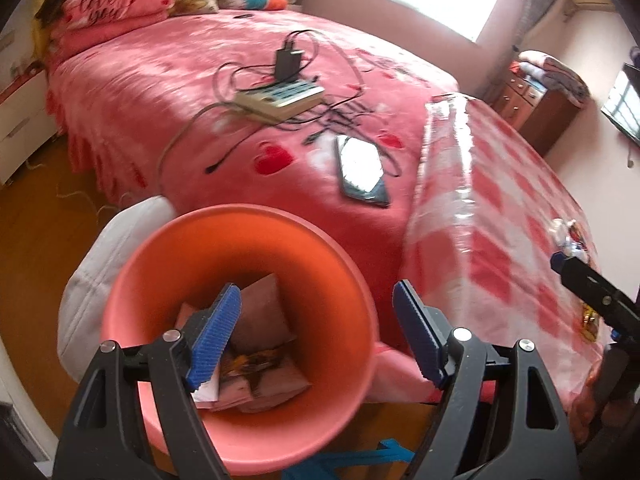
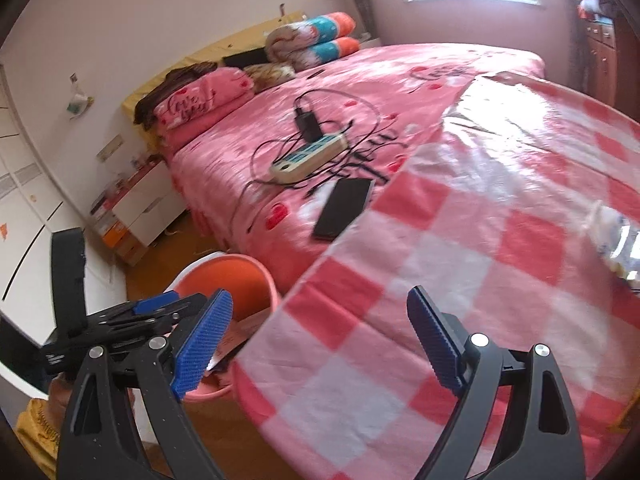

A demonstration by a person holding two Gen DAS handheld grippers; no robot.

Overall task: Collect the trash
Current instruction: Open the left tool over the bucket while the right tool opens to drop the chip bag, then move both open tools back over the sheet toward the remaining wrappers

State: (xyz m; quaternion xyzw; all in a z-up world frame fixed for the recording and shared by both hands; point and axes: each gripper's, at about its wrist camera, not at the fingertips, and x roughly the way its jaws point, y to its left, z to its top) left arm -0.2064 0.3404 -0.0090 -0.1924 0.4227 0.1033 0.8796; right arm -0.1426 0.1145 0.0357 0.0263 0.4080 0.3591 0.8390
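One orange bin [image 1: 240, 320] stands on the floor against the side of the bed [image 1: 160, 92], and inside it lie a few pieces of trash [image 1: 260, 364]: a brownish paper packet, a printed wrapper and some white scraps, though their exact number is hard to make out where they overlap. On the bed there is one power strip [image 1: 280, 98] with one black charger [image 1: 287, 62] plugged in, a tangle of thin cables around it, and one phone [image 1: 362, 170] lying flat just beside the edge of a pink-and-white checked plastic cloth [image 2: 460, 260]. On that cloth, near its far right side, sits one crumpled clear wrapper [image 2: 616, 240] (blurred and cut off by the frame edge, so its contents cannot be told). Two rolled quilts and one pink pillow sit at the head of the bed.

The left gripper [image 1: 316, 336] hangs over the bin with its blue pads spread wide, one finger above the trash inside, the other outside the rim, holding nothing. The right gripper [image 2: 316, 344] is also spread wide and empty, above the near edge of the checked cloth, touching nothing that can be seen
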